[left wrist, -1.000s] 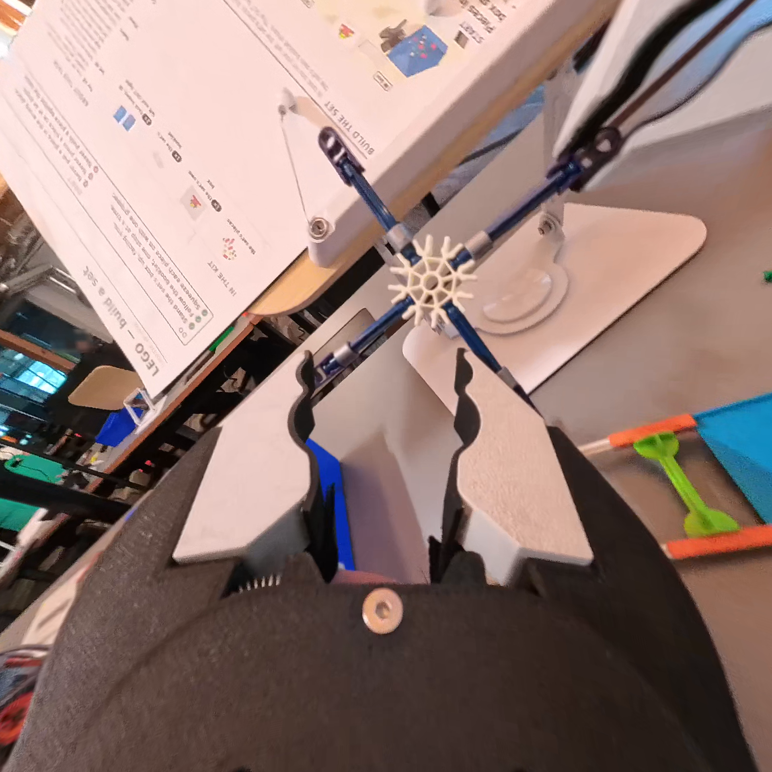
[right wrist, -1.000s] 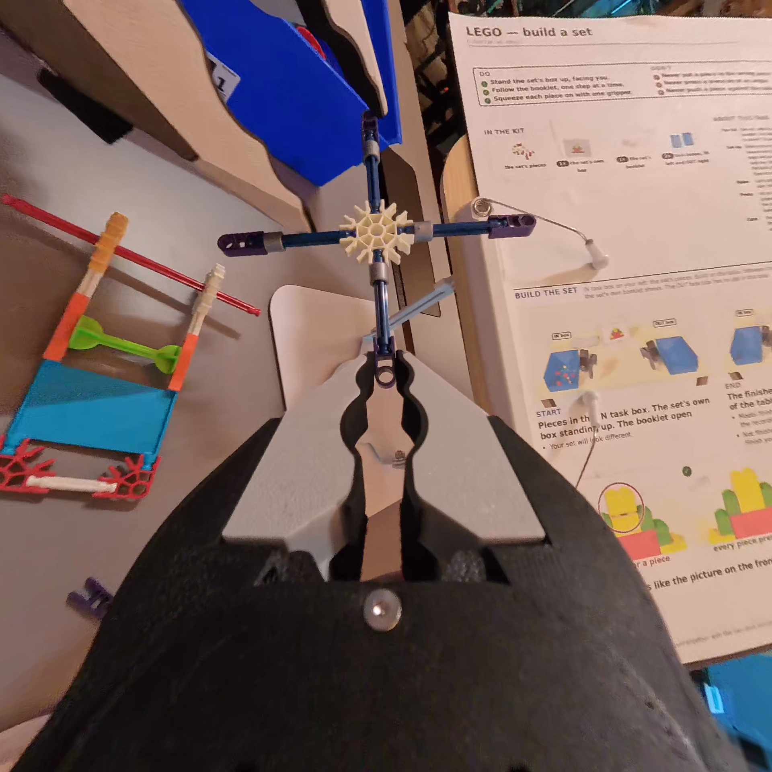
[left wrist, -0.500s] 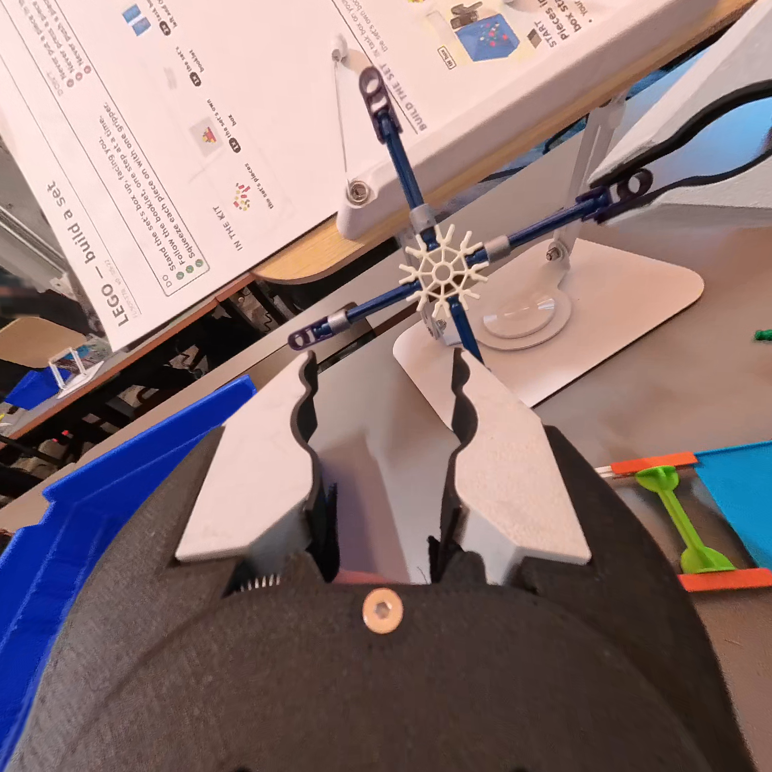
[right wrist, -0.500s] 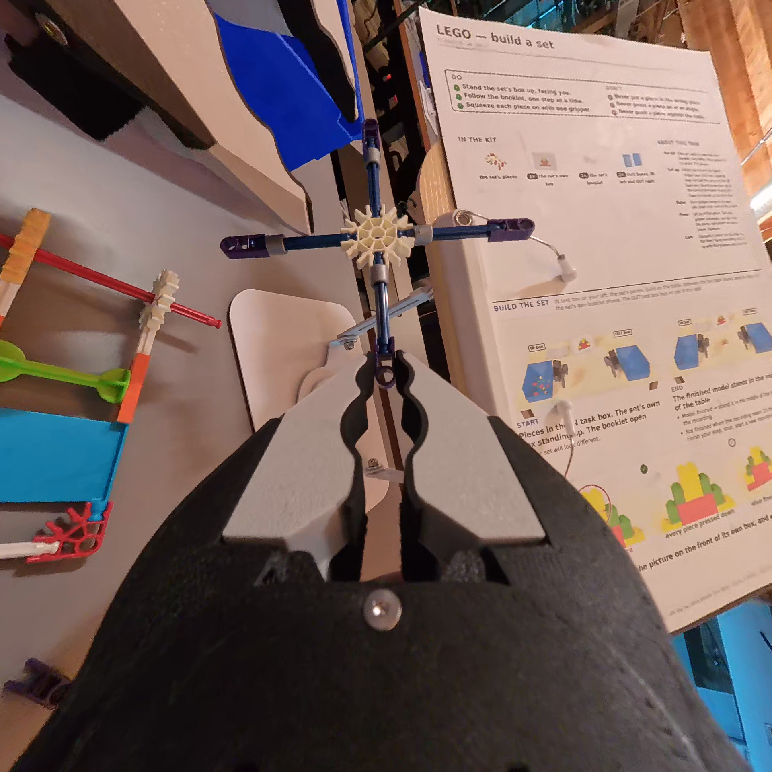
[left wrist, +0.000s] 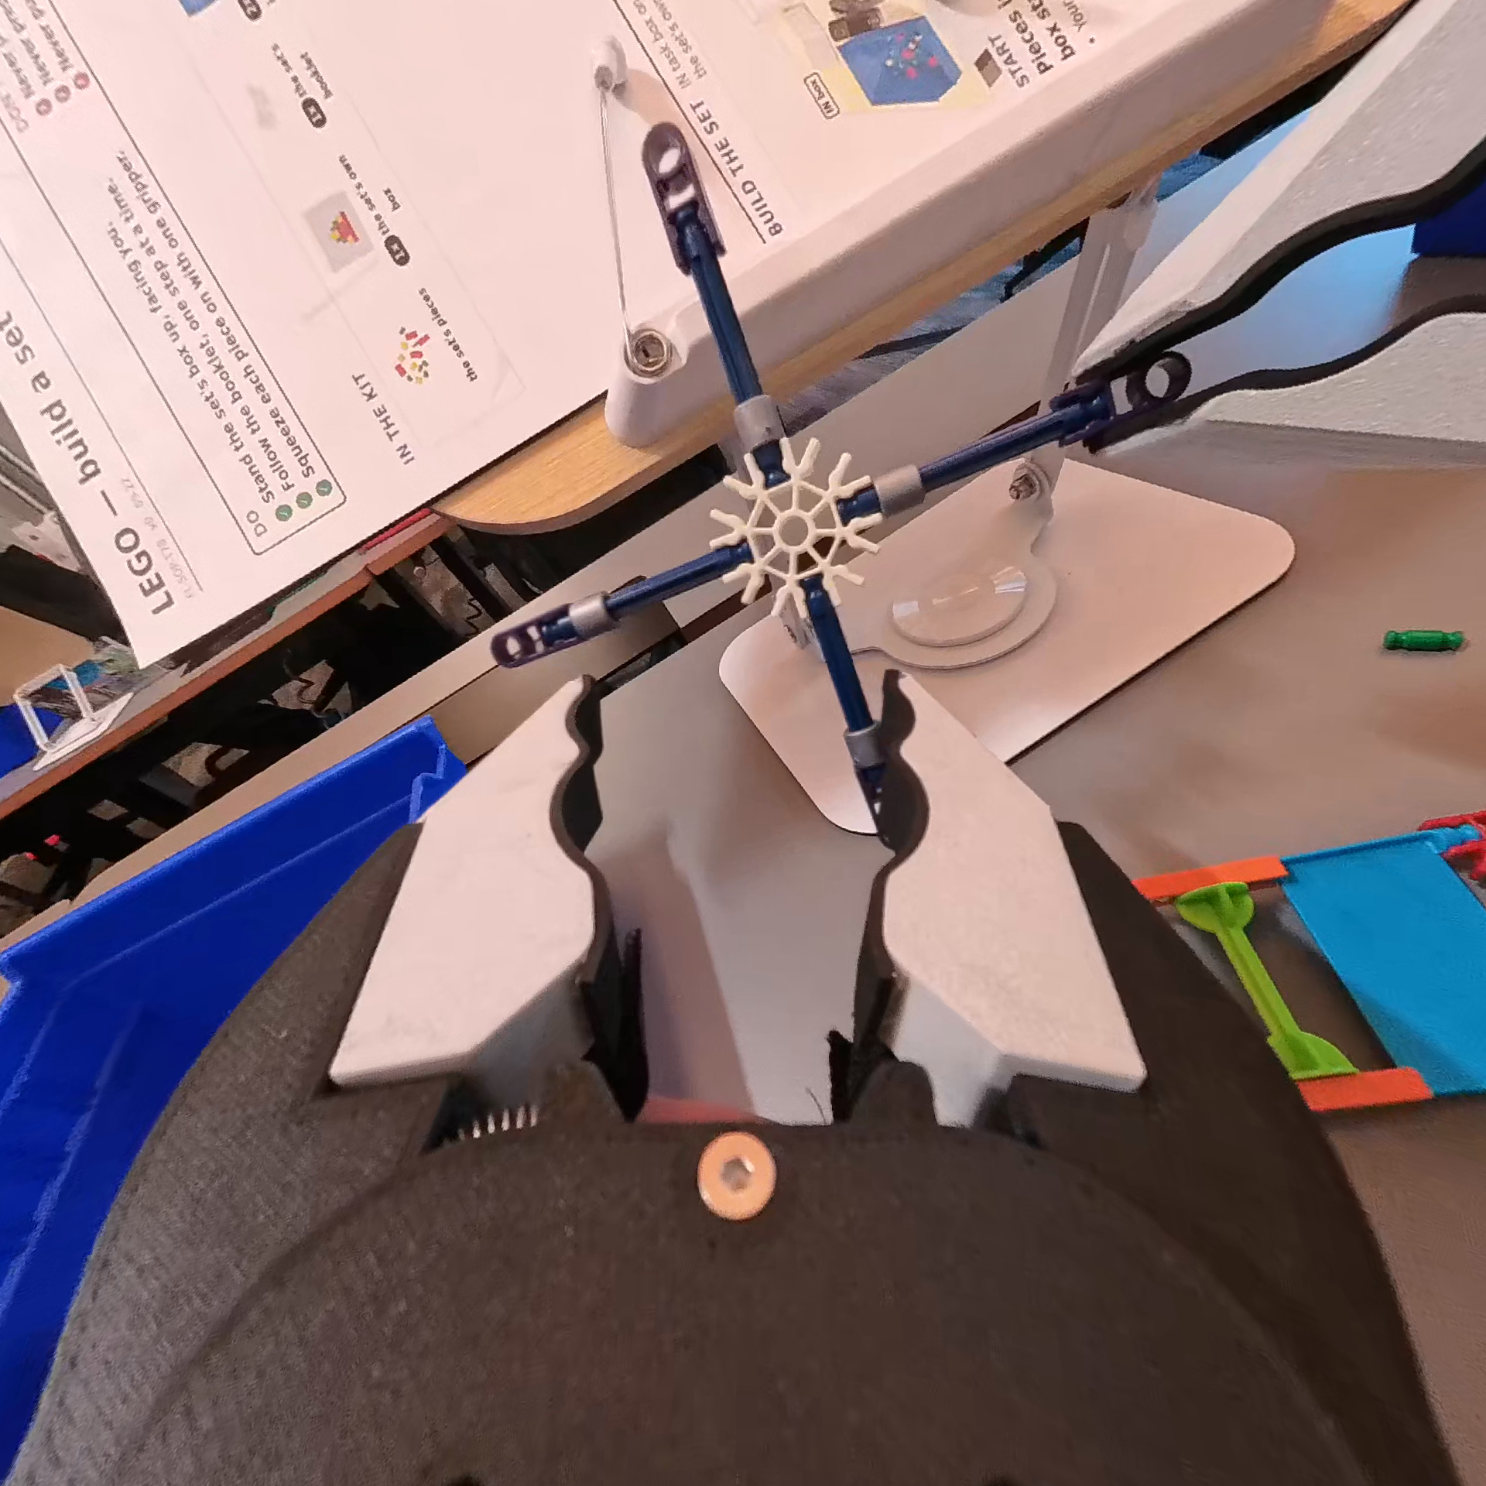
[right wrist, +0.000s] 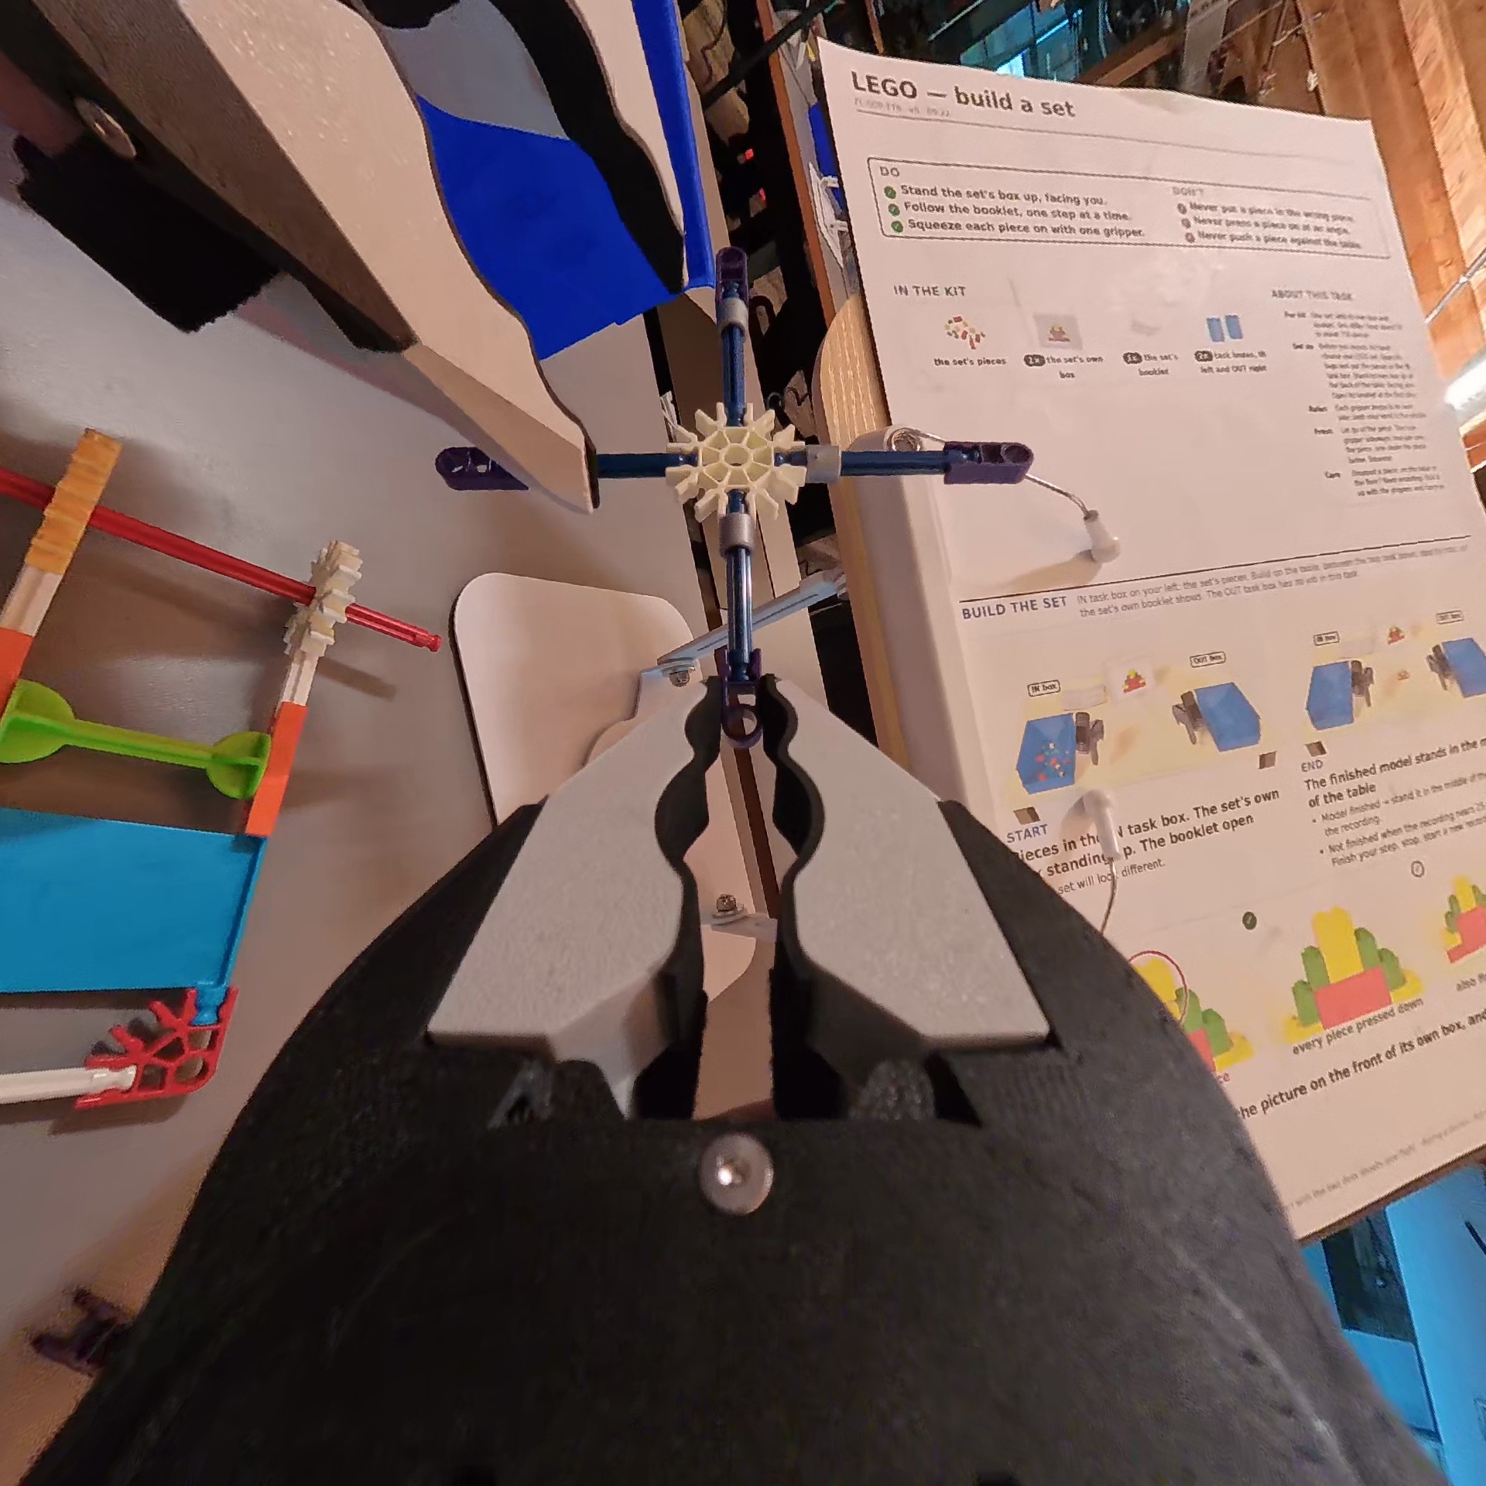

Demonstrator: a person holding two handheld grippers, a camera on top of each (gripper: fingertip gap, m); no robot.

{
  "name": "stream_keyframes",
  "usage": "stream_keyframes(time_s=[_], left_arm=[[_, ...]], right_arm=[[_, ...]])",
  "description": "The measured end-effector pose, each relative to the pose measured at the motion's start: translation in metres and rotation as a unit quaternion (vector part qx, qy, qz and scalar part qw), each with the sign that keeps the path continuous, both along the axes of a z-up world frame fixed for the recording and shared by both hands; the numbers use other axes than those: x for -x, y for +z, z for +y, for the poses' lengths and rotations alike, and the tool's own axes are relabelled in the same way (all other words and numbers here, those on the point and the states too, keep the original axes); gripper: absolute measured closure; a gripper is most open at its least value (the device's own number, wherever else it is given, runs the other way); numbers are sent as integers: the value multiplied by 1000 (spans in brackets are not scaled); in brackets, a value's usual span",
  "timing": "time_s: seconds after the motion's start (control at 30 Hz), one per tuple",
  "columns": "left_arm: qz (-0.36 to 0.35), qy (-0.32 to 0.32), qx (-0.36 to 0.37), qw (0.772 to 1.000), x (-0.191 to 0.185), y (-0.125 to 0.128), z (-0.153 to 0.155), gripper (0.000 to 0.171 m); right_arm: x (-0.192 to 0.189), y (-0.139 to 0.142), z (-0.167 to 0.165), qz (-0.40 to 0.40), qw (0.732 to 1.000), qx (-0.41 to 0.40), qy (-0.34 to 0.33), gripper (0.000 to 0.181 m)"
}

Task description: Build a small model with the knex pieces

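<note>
A cross of four dark blue rods on a white snowflake connector hangs in the air before the board. My right gripper is shut on the purple clip at the end of one rod. It shows in the left wrist view at the upper right. My left gripper is open. Another rod's end lies between its fingers, against the inner edge of the right finger. In the right wrist view one of its fingers covers part of that rod beside the connector.
A white instruction board leans on a stand with a flat white base. A blue bin is at the left. A partly built model with a cyan panel, green rod and red rod lies on the grey table. A small green piece and a purple piece lie loose.
My left gripper has moved in on the cross, so one rod's end now sits between its open fingers. The right gripper still holds the cross and has tilted it a little.
</note>
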State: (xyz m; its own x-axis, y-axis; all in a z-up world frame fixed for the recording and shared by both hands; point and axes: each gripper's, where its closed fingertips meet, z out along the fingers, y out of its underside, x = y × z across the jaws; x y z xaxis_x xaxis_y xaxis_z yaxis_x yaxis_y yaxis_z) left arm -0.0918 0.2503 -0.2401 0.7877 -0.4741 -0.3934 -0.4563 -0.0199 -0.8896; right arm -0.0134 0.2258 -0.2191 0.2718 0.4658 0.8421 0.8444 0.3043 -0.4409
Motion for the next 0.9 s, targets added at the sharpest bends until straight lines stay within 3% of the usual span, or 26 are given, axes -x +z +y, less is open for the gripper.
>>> stream_keyframes(time_s=[0.5, 0.6, 0.9], left_arm=[[-31, -45, 24, 998, -11, -3, -9, 106], [-32, -44, 19, 998, -10, -1, -8, 115], [-51, -36, 6, 998, -1, 4, -5, 166]], right_arm=[[13, 2, 1, 56, 998, -2, 3, 175], [20, -1, -1, 74, 997, 9, 11, 175], [24, -5, -1, 113, 993, 27, 21, 174]])
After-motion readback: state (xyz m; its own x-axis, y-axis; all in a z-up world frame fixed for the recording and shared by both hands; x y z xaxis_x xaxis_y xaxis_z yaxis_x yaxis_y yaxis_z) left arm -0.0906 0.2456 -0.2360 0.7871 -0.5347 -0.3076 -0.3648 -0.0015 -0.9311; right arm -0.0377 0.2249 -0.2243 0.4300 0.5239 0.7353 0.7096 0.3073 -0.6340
